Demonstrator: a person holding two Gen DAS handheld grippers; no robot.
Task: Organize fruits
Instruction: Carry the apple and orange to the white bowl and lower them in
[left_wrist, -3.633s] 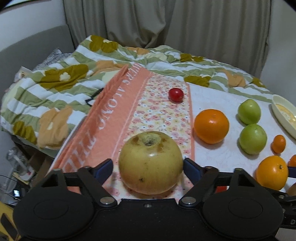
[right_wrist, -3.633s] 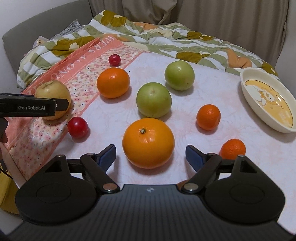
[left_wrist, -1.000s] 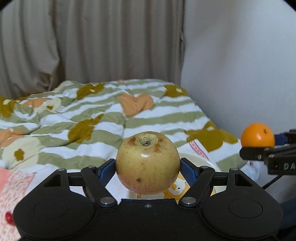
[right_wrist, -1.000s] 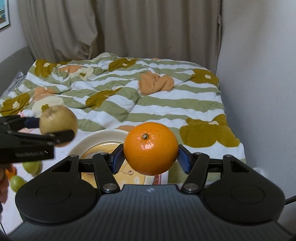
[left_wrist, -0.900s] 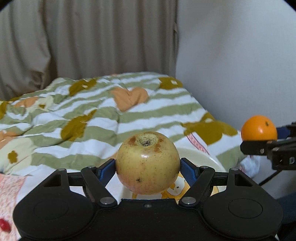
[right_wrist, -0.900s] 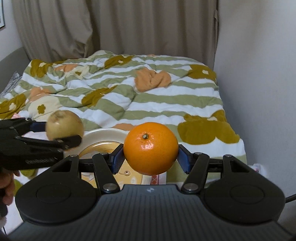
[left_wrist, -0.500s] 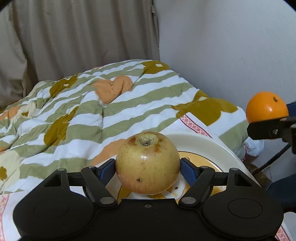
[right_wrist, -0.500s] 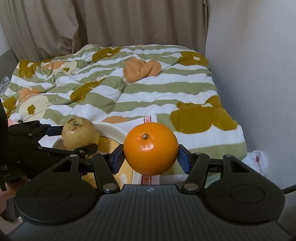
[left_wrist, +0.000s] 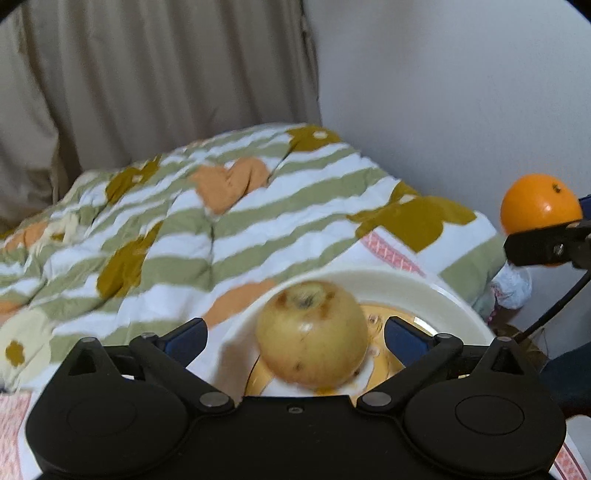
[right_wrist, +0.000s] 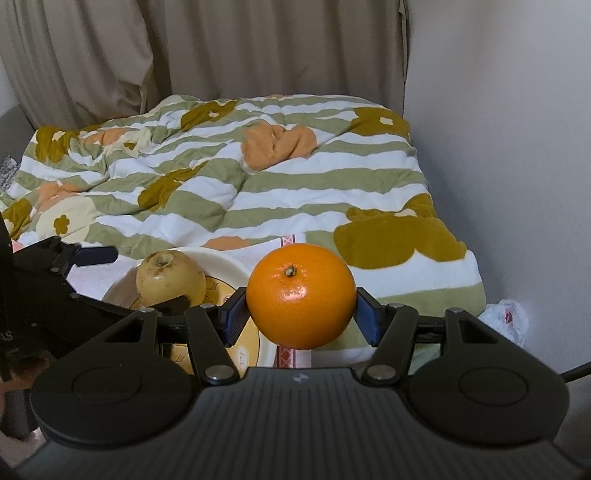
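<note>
A yellow apple (left_wrist: 312, 334) with brown spots sits blurred in the cream bowl (left_wrist: 424, 286), between the spread fingers of my left gripper (left_wrist: 295, 338), which is open and no longer touches it. The apple (right_wrist: 170, 277) and bowl (right_wrist: 236, 271) also show in the right wrist view, at the left. My right gripper (right_wrist: 299, 317) is shut on a large orange (right_wrist: 300, 295) and holds it in the air to the right of the bowl. The orange (left_wrist: 539, 208) shows at the right edge of the left wrist view.
A green, white and orange striped quilt (right_wrist: 258, 184) covers the bed behind the bowl. A white wall (right_wrist: 509, 147) stands close on the right, beige curtains (right_wrist: 221, 48) at the back. A white plastic bag (right_wrist: 506, 321) lies low by the wall.
My left gripper has opened and let the apple go into the bowl; the apple has dropped slightly and blurs. The right gripper still holds the orange and has drifted closer to the bowl.
</note>
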